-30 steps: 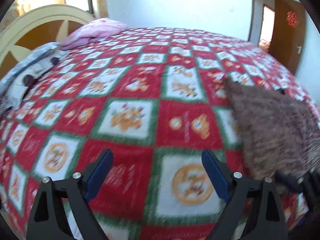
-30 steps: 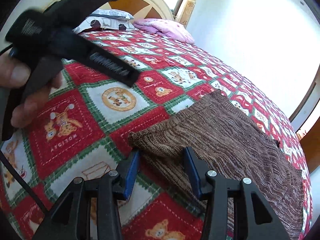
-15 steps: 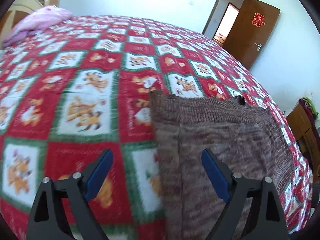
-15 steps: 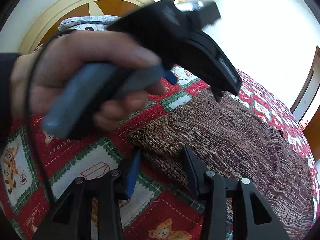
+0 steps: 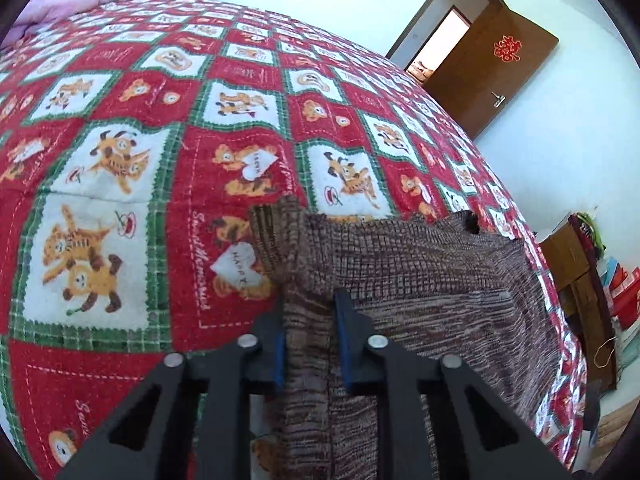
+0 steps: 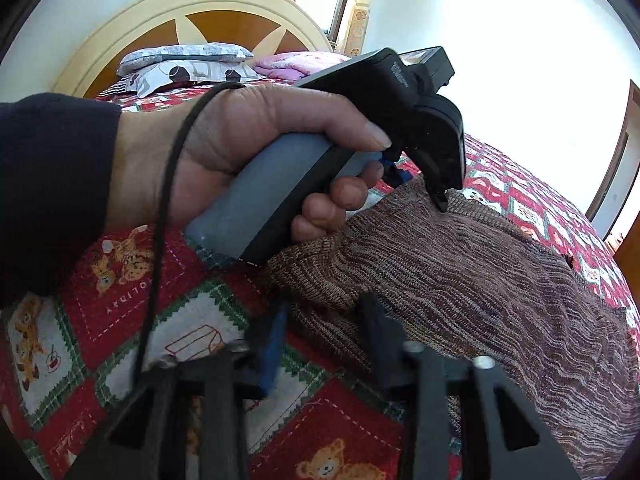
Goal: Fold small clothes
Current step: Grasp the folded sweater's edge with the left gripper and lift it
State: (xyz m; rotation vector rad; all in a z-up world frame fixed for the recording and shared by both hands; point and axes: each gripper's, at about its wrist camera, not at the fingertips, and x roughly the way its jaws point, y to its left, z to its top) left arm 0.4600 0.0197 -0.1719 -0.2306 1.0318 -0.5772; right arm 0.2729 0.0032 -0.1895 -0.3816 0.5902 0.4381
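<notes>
Left wrist view: my left gripper (image 5: 310, 332) and right gripper (image 6: 320, 340) are both closing on the brown knitted garment's (image 5: 420, 300) near edge, its length running away across the red-and-white patchwork bedspread (image 5: 160, 152).

**Camera positions, both wrists**

Left wrist view: sits just behind the left gripper (image 5: 309, 316), close over the bedspread (image 5: 120, 200), angled down, facing the door (image 5: 492, 76) at upper right of frame.

Right wrist view: behind the right gripper (image 6: 320, 320), equally close and angled down, facing the headboard (image 6: 192, 8) at upper left of frame.

Shared ground: the brown knit garment (image 5: 420, 280), the bedspread, and the left gripper, seen from outside at center frame.
</notes>
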